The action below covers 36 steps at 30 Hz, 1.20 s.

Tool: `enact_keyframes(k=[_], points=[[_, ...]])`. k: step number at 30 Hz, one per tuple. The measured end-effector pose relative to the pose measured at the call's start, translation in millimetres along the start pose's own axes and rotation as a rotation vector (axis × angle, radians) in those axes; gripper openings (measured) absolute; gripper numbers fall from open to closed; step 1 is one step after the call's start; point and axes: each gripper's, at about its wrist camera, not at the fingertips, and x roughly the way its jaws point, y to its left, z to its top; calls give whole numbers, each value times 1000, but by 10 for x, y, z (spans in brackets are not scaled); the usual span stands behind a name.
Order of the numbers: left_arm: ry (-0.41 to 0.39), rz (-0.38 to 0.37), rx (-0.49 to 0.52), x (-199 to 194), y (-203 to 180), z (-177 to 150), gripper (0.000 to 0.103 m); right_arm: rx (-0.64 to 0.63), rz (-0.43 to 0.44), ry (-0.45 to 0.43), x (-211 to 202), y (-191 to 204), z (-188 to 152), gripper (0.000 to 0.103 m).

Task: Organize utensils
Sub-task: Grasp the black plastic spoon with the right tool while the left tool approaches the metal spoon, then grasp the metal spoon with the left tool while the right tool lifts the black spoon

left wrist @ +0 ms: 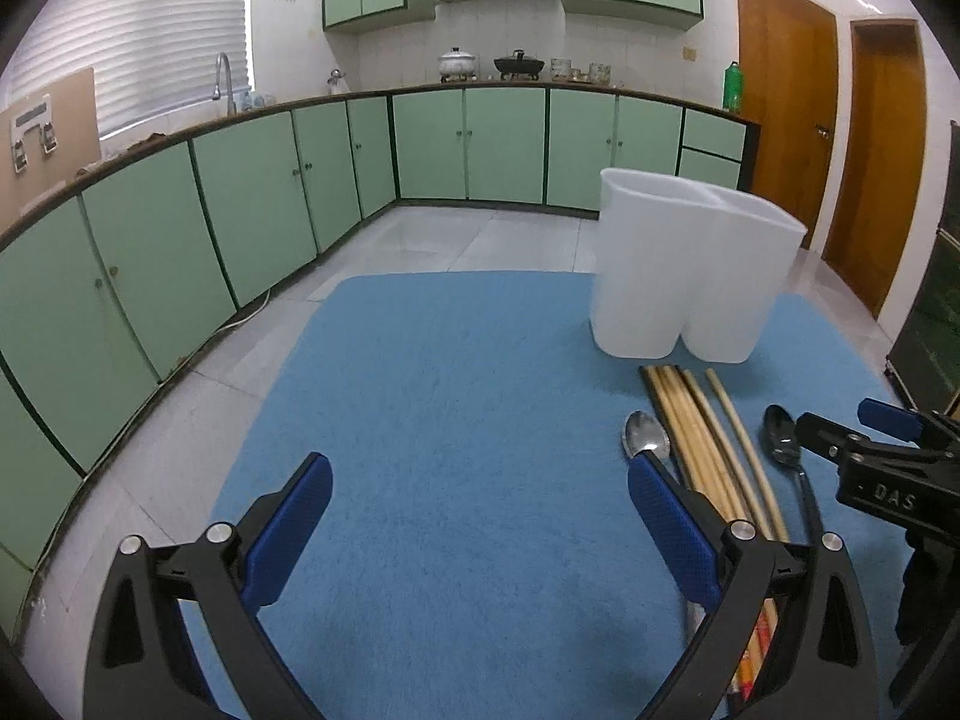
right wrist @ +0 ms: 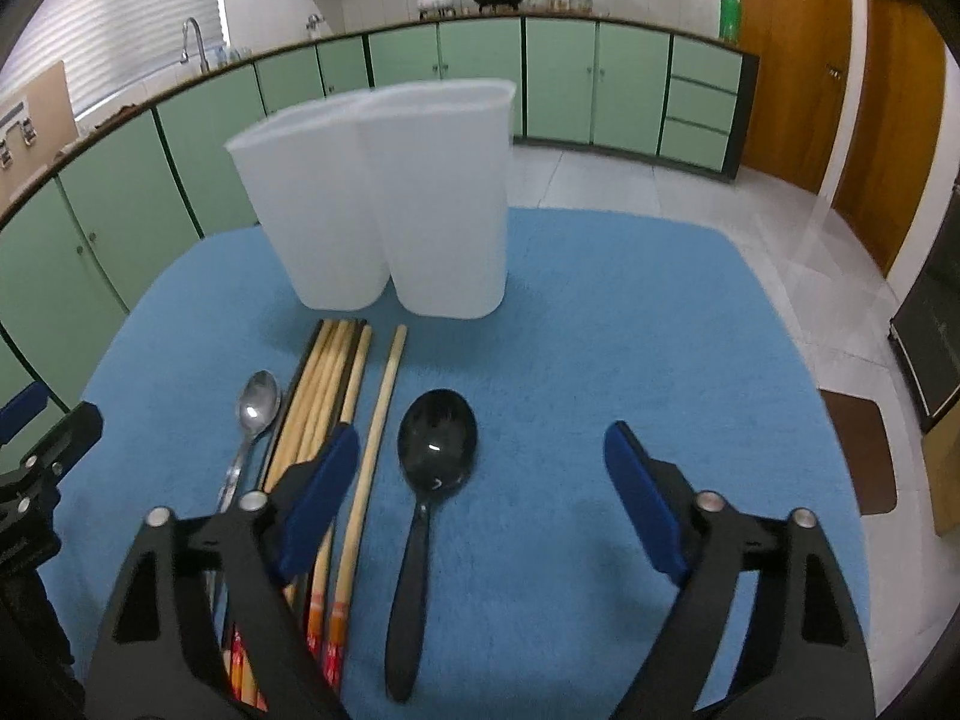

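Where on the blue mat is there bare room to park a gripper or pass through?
The blue mat is bare to the right of the black spoon, out to its right edge, and bare across its left side beyond the metal spoon. It is crowded in front of the white holder, where the chopsticks and both spoons lie side by side.

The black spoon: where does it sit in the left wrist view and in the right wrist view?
Left wrist view: black spoon at the right edge, just beside the right gripper.
Right wrist view: black spoon in the lower centre, bowl toward the holder.
Shared landmark: the white two-compartment holder, beyond the chopsticks.
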Motion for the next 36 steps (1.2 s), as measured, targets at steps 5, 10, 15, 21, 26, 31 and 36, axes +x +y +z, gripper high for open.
enact_keyframes(k=[5,10,15,21,26,31,36], points=[[5,-4,11,85,-14,14,97,18,4,45,167,61,29,71],[15,-25,23,148,-41,51,97,32,16,89,291,74,15,51],[37,-52,35,236,-141,82,97,-1,10,77,273,130,-5,33],[81,-90,75,391,-355,113,97,2,14,84,241,-33,31,33],[158,-83,120,549,-493,44,97,17,23,83,259,-187,60,33],[225,-61,152,690,-573,-22,98,22,33,81,267,-177,95,33],[231,-34,154,705,-534,8,98,11,30,76,249,-206,57,33]])
